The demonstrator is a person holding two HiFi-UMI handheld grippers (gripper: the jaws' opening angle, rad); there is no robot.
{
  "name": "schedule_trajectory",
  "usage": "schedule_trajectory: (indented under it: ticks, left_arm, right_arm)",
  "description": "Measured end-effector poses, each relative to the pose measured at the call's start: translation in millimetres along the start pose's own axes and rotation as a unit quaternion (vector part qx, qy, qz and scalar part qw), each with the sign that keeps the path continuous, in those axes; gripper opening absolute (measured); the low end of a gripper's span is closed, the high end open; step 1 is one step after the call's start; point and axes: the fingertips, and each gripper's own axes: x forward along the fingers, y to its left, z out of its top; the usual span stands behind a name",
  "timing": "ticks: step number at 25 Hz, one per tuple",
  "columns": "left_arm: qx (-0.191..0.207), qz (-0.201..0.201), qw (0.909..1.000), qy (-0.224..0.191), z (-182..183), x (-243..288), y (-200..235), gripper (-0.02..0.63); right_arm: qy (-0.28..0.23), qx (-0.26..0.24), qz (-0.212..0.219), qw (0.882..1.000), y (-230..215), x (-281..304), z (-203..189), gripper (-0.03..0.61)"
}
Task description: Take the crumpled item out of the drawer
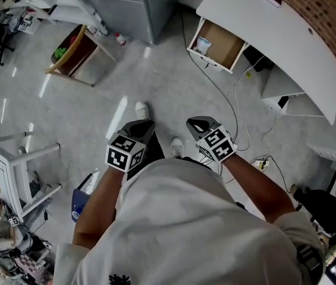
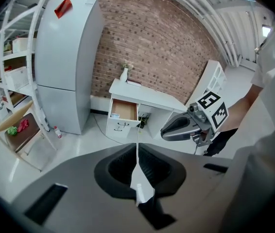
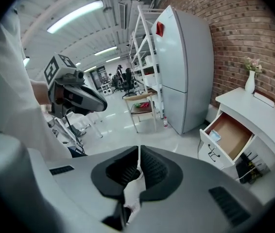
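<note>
The grey floor [image 1: 156, 88] takes up most of the head view, with a tall grey fridge [image 1: 135, 2] at the top and a white desk [image 1: 287, 37] against the brick wall at the upper right. The desk's drawer [image 1: 230, 40] stands pulled open.

Both tools hang low in front of the person, well apart from the desk. The left gripper [image 1: 141, 125] has its jaws pressed together on nothing, and the right gripper [image 1: 200, 123] is likewise closed and empty.

The crumpled item [image 1: 203, 44] lies in the drawer's near corner against the front wall. It is a small pale wad, seemingly paper or thin plastic. It is probably very light, soft and squashable, not fragile. A pinch across its raised middle from above should do, with the jaws opened first.
</note>
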Motion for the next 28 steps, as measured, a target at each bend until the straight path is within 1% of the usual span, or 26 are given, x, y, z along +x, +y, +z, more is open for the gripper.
schedule_trajectory:
  ticks: [3, 5, 8, 10, 14, 17, 21, 26, 28]
  left_arm:
    - [0.007, -0.015, 0.9999, -0.001, 35, 23, 39, 0.031]
    - [0.015, -0.031, 0.9994, 0.002, 57, 35, 70, 0.031]
    - [0.036, -0.059, 0.9975, 0.012, 95, 51, 120, 0.031]
    - [0.052, -0.076, 0.9956, 0.017, 118, 60, 148, 0.031]
    - [0.086, -0.106, 0.9898, 0.041, 147, 80, 204, 0.031]
    - [0.098, -0.116, 0.9869, 0.055, 163, 102, 239, 0.031]
    - [0.083, -0.116, 0.9878, 0.062, 189, 131, 253, 0.031]
    - [0.058, -0.112, 0.9892, 0.074, 223, 186, 259, 0.031]
    - [0.055, -0.109, 0.9893, 0.080, 235, 215, 262, 0.031]
  right_arm:
    - [0.005, 0.011, -0.018, 1.000, -35, 22, 24, 0.058]
    - [0.009, 0.018, -0.034, 0.999, -57, 41, 45, 0.058]
    - [0.015, 0.032, -0.066, 0.997, -90, 70, 82, 0.058]
    - [0.019, 0.032, -0.086, 0.996, -113, 89, 103, 0.058]
    - [0.030, 0.044, -0.123, 0.991, -163, 128, 136, 0.058]
    - [0.043, 0.049, -0.151, 0.986, -209, 156, 142, 0.058]
    - [0.069, 0.044, -0.160, 0.984, -269, 179, 136, 0.061]
    - [0.106, -0.007, -0.169, 0.980, -371, 208, 128, 0.063]
    - [0.123, -0.023, -0.170, 0.977, -415, 224, 120, 0.067]
